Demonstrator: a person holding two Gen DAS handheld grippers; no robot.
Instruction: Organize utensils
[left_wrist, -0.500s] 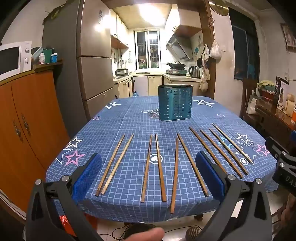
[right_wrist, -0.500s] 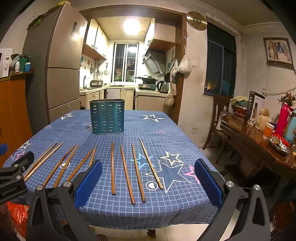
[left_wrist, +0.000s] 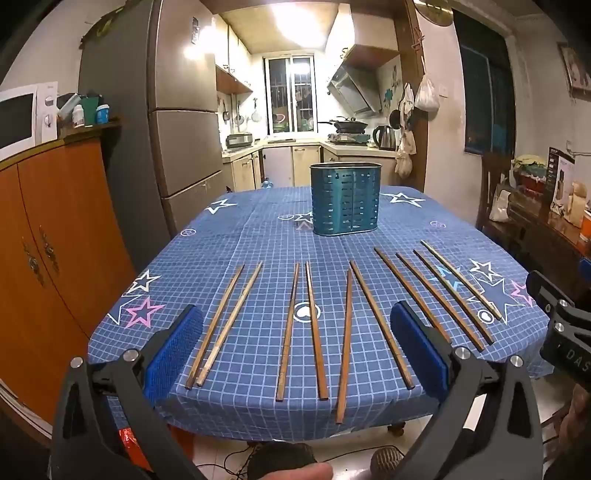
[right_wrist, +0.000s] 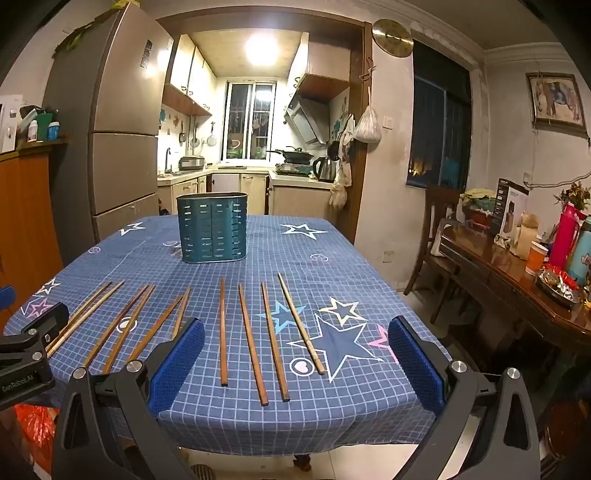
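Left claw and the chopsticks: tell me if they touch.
Apart. Left wrist view shows the left claw open, hovering short of the table edge, above the chopsticks.

We saw matt wooden chopsticks (left_wrist: 312, 330) on a checked cloth covering the bench (left_wrist: 258, 236). Teal holder (left_wrist: 345, 199) looked like slotted metal, semi-gloss. Claw pads (left_wrist: 173, 350) were textured blue rubber on matt black plastic arms. Fridge (left_wrist: 184, 122) read brushed metal.

Lit kitchen (right_wrist: 251, 147) behind steel fridge (right_wrist: 110, 122)
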